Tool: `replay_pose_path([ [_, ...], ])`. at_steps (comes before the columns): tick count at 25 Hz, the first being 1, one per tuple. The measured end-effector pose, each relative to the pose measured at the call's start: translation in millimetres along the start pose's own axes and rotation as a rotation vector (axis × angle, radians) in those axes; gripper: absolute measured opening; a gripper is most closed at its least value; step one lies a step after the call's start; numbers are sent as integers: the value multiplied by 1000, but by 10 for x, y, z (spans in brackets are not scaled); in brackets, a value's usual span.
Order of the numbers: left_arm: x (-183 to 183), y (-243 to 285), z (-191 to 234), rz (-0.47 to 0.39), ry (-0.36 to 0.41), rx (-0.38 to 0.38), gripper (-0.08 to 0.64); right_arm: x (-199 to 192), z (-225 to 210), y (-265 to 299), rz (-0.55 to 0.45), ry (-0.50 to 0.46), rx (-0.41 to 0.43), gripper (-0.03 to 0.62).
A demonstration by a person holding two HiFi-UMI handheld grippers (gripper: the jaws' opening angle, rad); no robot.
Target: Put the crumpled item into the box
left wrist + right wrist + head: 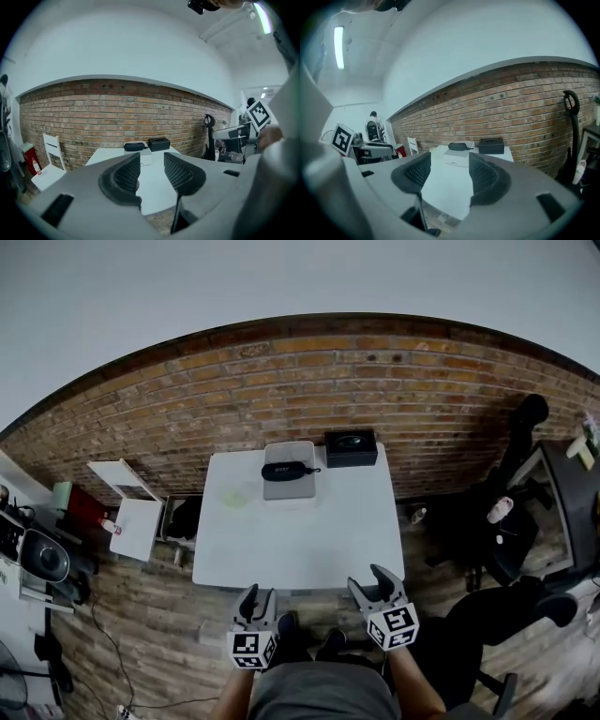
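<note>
A pale, faintly greenish crumpled item [234, 496] lies on the left part of the white table [300, 540]. At the far edge sits a flat light-grey box [289, 486] with a black oblong case [286, 471] on top. A black box [351, 447] stands to its right. My left gripper [260, 594] and right gripper [367, 577] hover side by side off the table's near edge, well short of all of these. Both are open with nothing between their fingers. The left gripper view shows the case [135, 146] and black box [159, 143] beyond the left gripper [152, 159]. The right gripper [450, 161] faces them too.
A brick wall [375, 381] backs the table. A white folding chair [131, 507] and a red object [84, 507] stand at the left. A black office chair [502, 521] and a desk are at the right. The floor is wood plank [141, 615].
</note>
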State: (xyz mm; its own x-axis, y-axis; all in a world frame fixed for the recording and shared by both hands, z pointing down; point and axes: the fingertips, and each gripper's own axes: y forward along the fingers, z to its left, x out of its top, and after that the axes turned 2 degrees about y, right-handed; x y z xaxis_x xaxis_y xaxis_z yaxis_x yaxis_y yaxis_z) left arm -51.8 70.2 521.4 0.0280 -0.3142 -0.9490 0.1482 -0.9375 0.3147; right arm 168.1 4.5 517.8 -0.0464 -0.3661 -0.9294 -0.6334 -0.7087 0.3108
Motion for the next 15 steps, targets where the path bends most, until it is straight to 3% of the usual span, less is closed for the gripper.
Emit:
replay_pose_path([
  [7,206,-2,-29,-52,7,-31,155,-76,60,-55,-6,7,-55,258],
  [12,299,-154,230,-86,7,-14,155,-3,123,-3,-11,-14,-96,252],
  [15,305,-275,510,-93,-36,5,154,27,252,38,-22,9,-109,250],
])
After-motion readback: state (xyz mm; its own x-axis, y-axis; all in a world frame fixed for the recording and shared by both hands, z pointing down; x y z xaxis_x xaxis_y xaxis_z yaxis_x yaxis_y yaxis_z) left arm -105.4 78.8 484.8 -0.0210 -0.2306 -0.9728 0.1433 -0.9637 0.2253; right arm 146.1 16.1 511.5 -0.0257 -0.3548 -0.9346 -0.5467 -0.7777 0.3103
